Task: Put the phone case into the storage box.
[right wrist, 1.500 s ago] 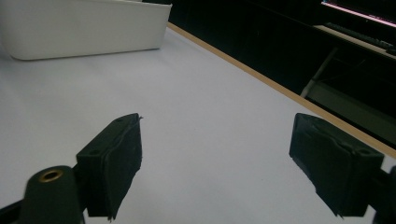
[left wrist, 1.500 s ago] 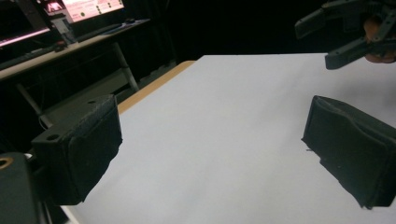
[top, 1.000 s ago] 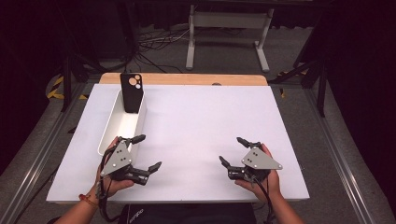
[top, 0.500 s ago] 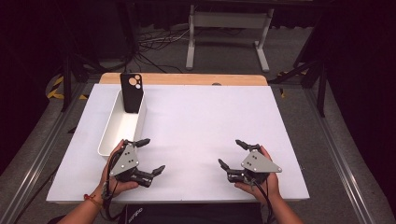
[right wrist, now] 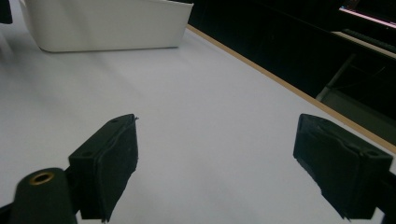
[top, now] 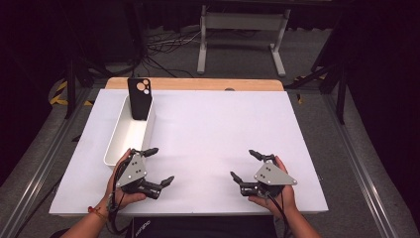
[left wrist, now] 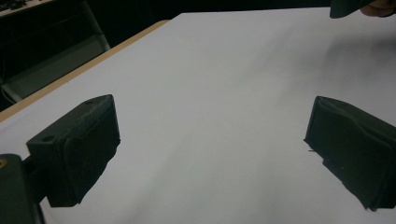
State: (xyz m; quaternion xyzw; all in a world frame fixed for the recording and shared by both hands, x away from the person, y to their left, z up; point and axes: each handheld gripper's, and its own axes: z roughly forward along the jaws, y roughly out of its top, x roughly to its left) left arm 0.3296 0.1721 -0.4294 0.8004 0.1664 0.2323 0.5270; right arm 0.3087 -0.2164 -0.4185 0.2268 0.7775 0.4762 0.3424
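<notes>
White bin (top: pixel 126 131) lies on the worktop (top: pixel 223 129) in the high view, long axis running away from us, black phone (top: pixel 139 97) upright at its far end, lenses up. Left claw (top: pixel 157 166) hovers released just beside its near end, and we judge it could nudge the bin. Right claw (top: pixel 245 165) is released too.

Left gripper view: bare worktop (left wrist: pixel 224 93) between spread jaws.

Right gripper view: bin (right wrist: pixel 105 23) well ahead, lengthwise across.

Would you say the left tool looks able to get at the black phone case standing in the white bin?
Probably yes: the left tool is open beside the white bin, and the phone case stands above its far rim, unobstructed.
</notes>
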